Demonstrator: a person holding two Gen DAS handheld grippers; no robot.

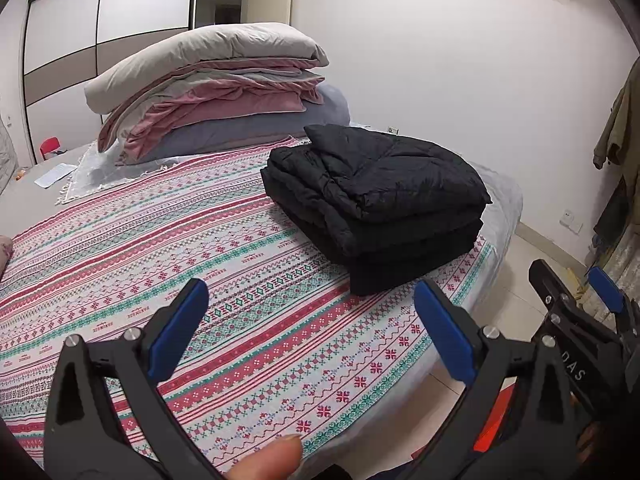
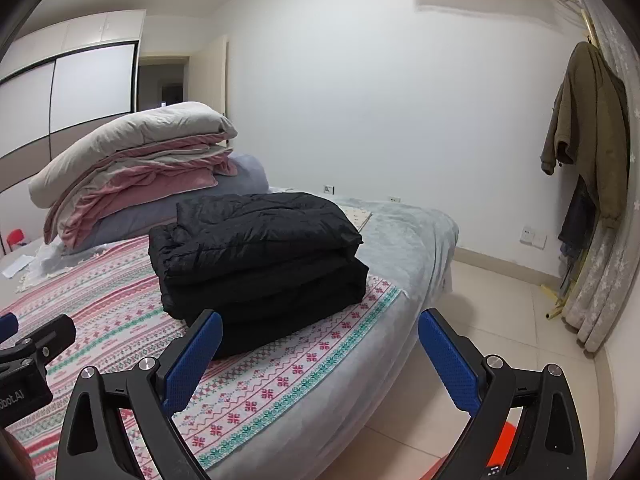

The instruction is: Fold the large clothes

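Left wrist view:
Left gripper [image 1: 310,312]: jaws spread wide, empty.
Black jacket [image 1: 380,196]: folded stack on patterned bedspread [image 1: 160,248], near bed corner.

Right wrist view:
Right gripper [image 2: 320,344]: jaws spread wide, empty, just short of the jacket.

white letters "das" stand on the black body of the right gripper [image 1: 578,292]; mirrored "bot.ai" shows on the left gripper [image 2: 24,330]; the bedspread [image 1: 248,320] print is too small to read.
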